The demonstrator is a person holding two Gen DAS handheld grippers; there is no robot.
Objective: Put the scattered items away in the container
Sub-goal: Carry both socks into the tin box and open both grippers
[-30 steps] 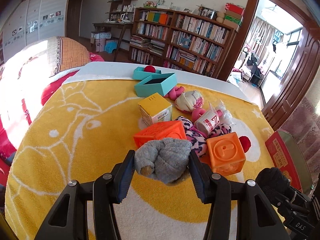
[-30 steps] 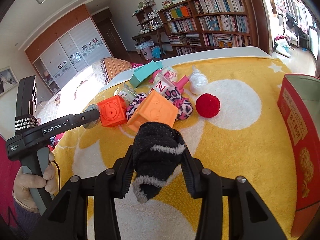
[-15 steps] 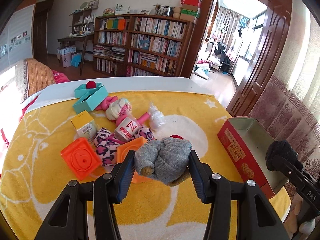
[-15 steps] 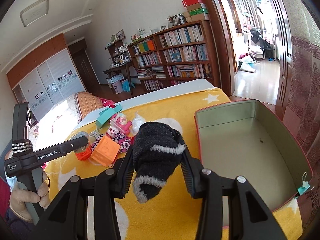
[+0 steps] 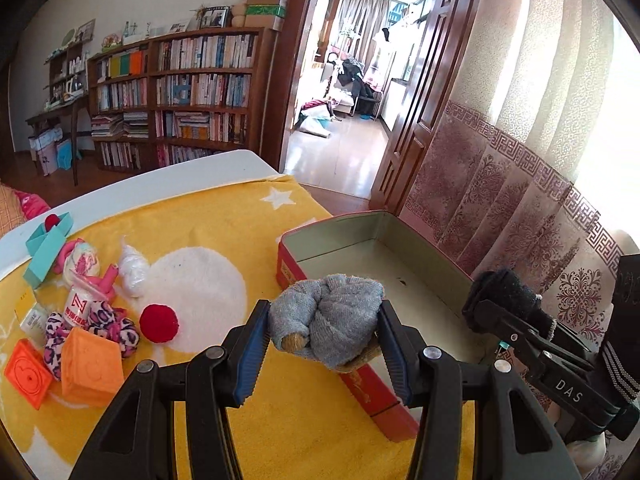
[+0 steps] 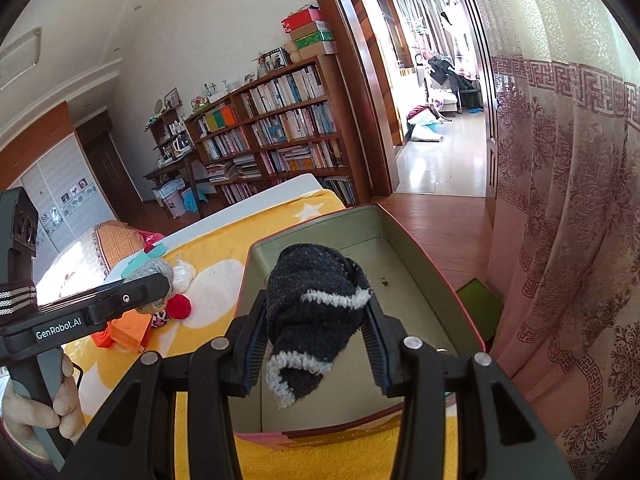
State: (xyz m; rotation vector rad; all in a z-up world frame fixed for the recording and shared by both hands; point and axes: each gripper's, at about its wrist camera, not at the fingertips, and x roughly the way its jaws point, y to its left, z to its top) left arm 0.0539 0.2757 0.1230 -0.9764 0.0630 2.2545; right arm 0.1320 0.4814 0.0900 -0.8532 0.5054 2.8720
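My right claw (image 6: 316,354) pinches the black sock (image 6: 314,312) above the red tin (image 6: 424,276); I'd lower before releasing. My left claw (image 5: 324,350), pinching the grey sock (image 5: 328,324), should clear the near rim first

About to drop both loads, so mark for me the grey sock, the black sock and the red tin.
grey sock (image 5: 332,320), left wrist view, middle of the bundle.
black sock (image 6: 316,300), right wrist view, upper body of the sock.
red tin (image 5: 420,292), left wrist view, bare inner floor.

Tin (image 5: 424,252) on the blanket's (image 5: 224,216) right end, toy pile (image 5: 80,320) to its left, bookshelf (image 5: 180,92) behind
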